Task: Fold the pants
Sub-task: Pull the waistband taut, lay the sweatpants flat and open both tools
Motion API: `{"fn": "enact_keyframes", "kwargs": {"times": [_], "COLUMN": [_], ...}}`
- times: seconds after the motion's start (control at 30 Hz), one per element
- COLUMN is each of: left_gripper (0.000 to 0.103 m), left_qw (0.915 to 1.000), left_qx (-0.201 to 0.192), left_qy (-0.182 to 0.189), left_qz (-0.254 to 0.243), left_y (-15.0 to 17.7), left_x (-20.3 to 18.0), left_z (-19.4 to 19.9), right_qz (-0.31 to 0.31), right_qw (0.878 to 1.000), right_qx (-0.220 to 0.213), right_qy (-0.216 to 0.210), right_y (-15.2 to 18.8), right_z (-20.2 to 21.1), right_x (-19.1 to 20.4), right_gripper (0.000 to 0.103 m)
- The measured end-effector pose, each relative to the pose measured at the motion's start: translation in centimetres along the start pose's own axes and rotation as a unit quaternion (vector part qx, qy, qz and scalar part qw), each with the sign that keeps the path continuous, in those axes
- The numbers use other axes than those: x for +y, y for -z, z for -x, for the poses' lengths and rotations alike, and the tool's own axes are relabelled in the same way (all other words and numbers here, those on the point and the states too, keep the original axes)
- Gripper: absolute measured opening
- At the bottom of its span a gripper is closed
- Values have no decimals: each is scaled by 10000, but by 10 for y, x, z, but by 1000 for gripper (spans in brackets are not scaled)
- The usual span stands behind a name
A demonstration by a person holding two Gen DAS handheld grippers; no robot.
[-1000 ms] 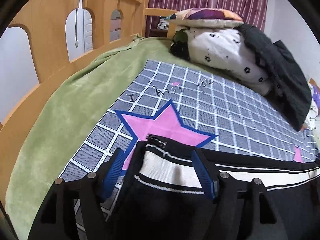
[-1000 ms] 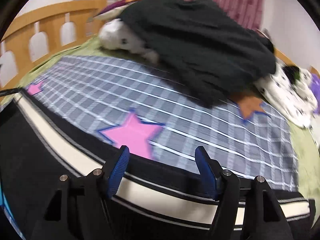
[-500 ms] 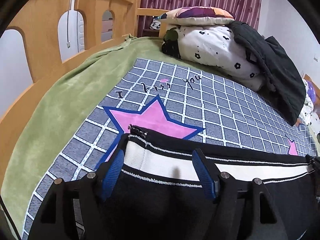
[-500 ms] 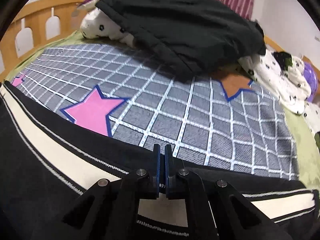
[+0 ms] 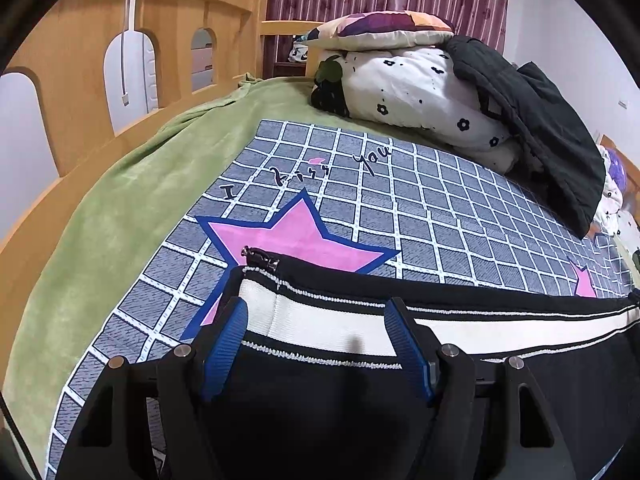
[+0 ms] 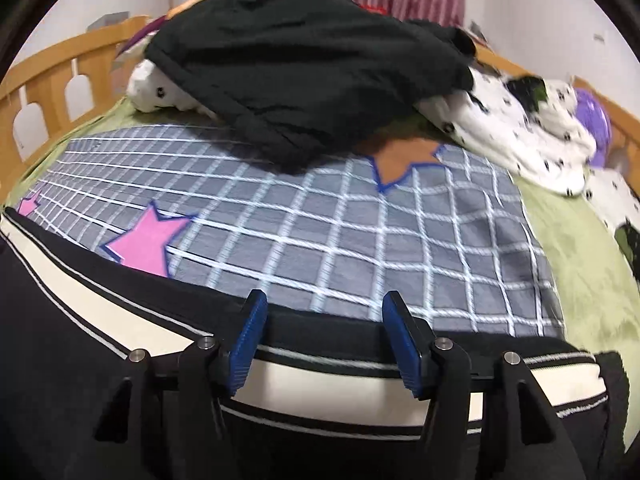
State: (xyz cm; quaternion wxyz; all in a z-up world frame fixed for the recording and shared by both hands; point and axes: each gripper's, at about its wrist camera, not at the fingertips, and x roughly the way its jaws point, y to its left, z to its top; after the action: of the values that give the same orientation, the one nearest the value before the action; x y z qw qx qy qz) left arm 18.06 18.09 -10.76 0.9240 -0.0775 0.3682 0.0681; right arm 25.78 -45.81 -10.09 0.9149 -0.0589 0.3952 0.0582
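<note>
Black pants (image 5: 500, 328) with a wide white side stripe lie flat across the near part of a grey checked blanket (image 5: 420, 208). Their zipped end (image 5: 260, 258) rests on a pink star (image 5: 292, 236). My left gripper (image 5: 316, 308) hangs open over that end, and the stripe lies between its blue pads without being pinched. In the right wrist view the same pants (image 6: 80, 320) run along the bottom. There my right gripper (image 6: 325, 300) stands over the far black edge with its jaws opening. The fabric lies under them and they do not press on it.
A white flowered quilt (image 5: 420, 96), a patterned pillow (image 5: 380, 28) and a black jacket (image 6: 304, 80) are piled at the far end of the bed. A wooden rail (image 5: 72, 80) lines the left side. A green blanket (image 5: 120, 208) lies under the checked one.
The right gripper closed on the pants' edge half a second ago and has since opened again, shifting right along the pants. The left gripper has stayed open in about the same place.
</note>
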Motion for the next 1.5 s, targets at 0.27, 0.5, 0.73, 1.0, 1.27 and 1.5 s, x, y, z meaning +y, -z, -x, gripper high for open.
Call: {"fn": "enact_keyframes", "kwargs": {"times": [0.27, 0.5, 0.73, 1.0, 1.27, 1.5], "left_gripper": [69, 69, 69, 69, 69, 69], "left_qw": [10000, 10000, 10000, 9995, 9986, 9869], "left_qx": [-63, -38, -34, -58, -28, 403], "left_qy": [-45, -23, 50, 231, 452, 1309], "left_qz": [-28, -76, -38, 183, 259, 858], "left_y": [-1, 1, 1, 3, 28, 110], "left_x": [-4, -8, -8, -5, -8, 8], "left_z": [1, -1, 1, 20, 73, 119], "right_qz": [915, 911, 909, -604, -958, -754], "right_qw": [9946, 9941, 9926, 9946, 9906, 9965], "right_qx": [460, -155, 127, -45, -1, 109], "right_qy": [137, 570, 801, 839, 975, 346], "right_y": [17, 11, 11, 12, 17, 31], "right_z": [-32, -17, -42, 6, 67, 107], "right_x": [23, 25, 32, -17, 43, 129], "right_gripper": [4, 2, 3, 43, 49, 53]}}
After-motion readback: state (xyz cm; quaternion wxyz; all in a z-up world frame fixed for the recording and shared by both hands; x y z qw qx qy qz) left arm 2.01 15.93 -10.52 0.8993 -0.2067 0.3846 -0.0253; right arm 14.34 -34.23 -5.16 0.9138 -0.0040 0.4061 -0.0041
